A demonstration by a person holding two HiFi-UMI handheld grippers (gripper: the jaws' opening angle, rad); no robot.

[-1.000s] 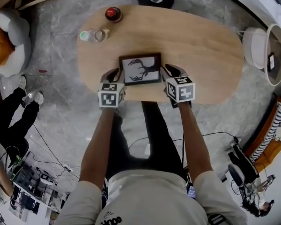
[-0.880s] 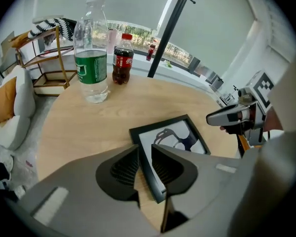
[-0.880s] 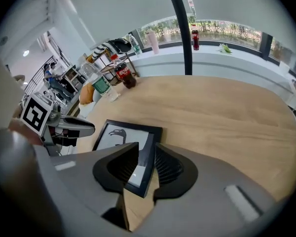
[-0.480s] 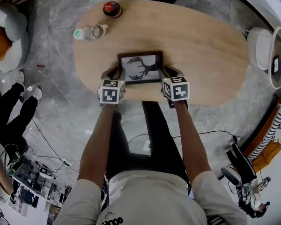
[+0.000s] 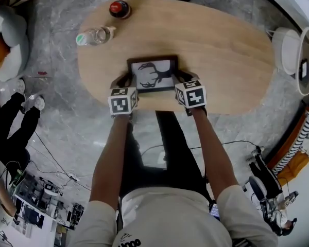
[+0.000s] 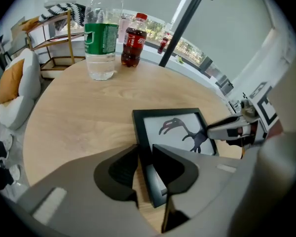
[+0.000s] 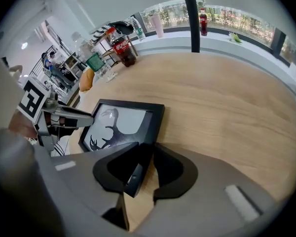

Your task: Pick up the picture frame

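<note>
Near the front edge of the oval wooden table lies the black-framed stag picture; left gripper and right gripper straddle its side rails, jaws just narrowing, not yet clamped.

Black picture frame with deer print lies flat near table edge.

No word reads clearly; the water bottle at upper left carries a green label, its white print too small to read; the cola bottle beside it has a red label, white script illegible; the shirt print at bottom edge is blurred.
</note>
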